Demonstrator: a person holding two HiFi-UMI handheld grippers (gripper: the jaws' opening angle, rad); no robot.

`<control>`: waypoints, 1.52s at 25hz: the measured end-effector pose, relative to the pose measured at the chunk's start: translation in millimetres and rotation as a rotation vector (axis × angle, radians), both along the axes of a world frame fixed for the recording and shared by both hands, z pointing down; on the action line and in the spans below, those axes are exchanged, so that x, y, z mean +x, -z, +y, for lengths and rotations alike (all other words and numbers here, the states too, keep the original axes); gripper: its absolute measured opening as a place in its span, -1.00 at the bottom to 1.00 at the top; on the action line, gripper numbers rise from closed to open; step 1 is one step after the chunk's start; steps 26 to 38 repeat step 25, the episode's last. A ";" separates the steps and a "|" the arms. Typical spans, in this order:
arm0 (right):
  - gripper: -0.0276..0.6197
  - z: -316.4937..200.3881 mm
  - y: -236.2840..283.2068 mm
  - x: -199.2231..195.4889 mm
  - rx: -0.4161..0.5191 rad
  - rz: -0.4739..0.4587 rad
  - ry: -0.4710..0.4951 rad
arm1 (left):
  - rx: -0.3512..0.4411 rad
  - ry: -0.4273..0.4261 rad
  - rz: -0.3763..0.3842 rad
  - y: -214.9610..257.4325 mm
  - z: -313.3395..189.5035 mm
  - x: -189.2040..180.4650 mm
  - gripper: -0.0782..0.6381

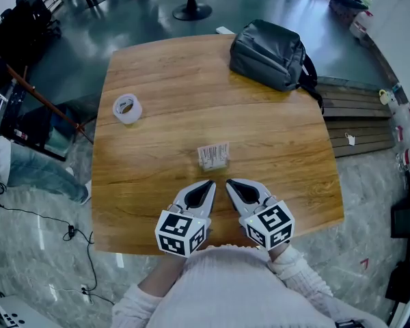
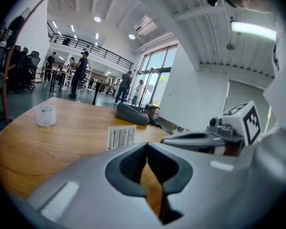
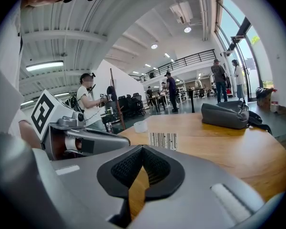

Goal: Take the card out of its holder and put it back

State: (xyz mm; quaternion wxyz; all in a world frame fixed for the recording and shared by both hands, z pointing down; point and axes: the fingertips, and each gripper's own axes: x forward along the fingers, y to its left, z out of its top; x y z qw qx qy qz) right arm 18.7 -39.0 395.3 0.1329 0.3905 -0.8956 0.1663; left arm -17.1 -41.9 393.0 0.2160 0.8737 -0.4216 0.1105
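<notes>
Place: we are looking at a big open-plan office hall, two storeys high.
Upper level: we are spotting a mezzanine railing (image 2: 93,49) running along the far wall.
Seating: we are seeing black office chairs (image 2: 26,68) crowding one side.
People: we are watching people (image 2: 80,73) standing around tall tables in the background.
Daylight: tall glass windows (image 3: 238,37) are pouring light in.
Ceiling: round ceiling lights (image 2: 97,19) and a strip light (image 2: 255,30) are glowing overhead.
Floor: a dark glossy floor (image 1: 143,16) is reflecting the room, and cables (image 1: 55,221) are trailing over a paler patch.
Our spot: we are working at a wooden table (image 1: 164,115) with a grey backpack (image 1: 270,53) lying on it.
</notes>
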 end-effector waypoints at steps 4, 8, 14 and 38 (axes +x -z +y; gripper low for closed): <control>-0.92 0.6 -1.3 -0.2 -0.003 0.009 0.004 | -0.006 -0.004 0.004 -1.5 1.6 2.2 -0.76; -0.92 1.9 -2.0 -0.4 -0.007 0.017 0.009 | 0.001 -0.007 0.002 0.2 2.2 4.0 -0.76; -0.92 3.8 -5.0 2.1 -0.019 0.033 0.014 | 0.006 -0.017 -0.009 0.8 5.5 4.6 -0.76; -0.92 5.5 -3.9 2.5 -0.035 0.029 0.021 | -0.001 -0.017 -0.016 -0.6 7.6 4.0 -0.76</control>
